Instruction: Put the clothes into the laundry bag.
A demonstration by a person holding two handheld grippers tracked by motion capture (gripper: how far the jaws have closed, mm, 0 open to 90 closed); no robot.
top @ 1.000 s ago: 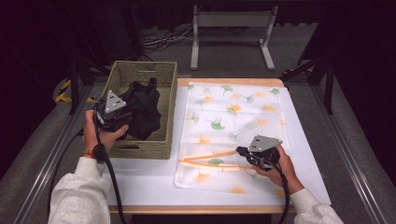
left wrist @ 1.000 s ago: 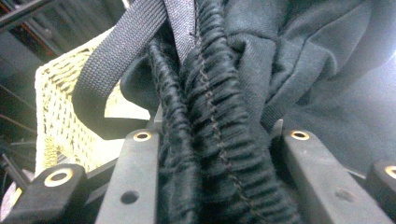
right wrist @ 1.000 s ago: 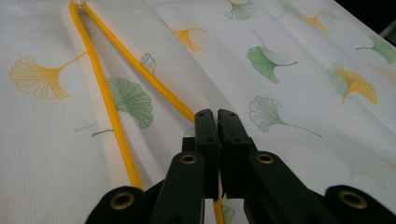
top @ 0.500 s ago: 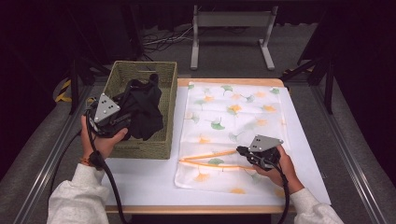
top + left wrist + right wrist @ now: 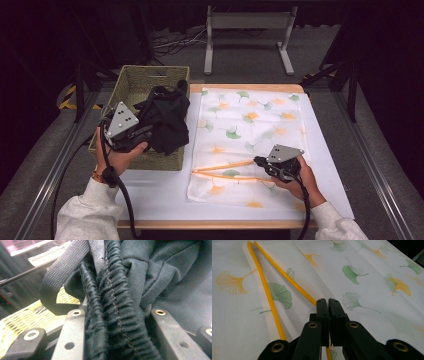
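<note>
Left hand-held gripper (image 5: 145,134) clamped on bunched black garment (image 5: 165,120), lifted over woven basket (image 5: 131,80). On the desk (image 5: 165,195), right hand-held gripper (image 5: 257,161) pressed together, pinching leaf-print mesh bag (image 5: 250,115) by its yellow zipper (image 5: 220,166).

left gripper (image 5: 141,134) tips: buried in the black garment (image 5: 165,122) in the high view; jaw ends not visible.
left gripper view: fabric bunched between the jaws hides the pads; garment cut off at top, right and bottom edges.
basket (image 5: 131,83) inside: near-right part covered by the garment; what else lies in it can't be told.
right gripper (image 5: 328,305) grip: jaws pressed together on the laundry bag (image 5: 250,150); whether the yellow zipper (image 5: 265,288) edge or just mesh is pinched is hidden.
zipper near end: runs under the jaws, lost.
person: sleeves cut off at near edge.
</note>
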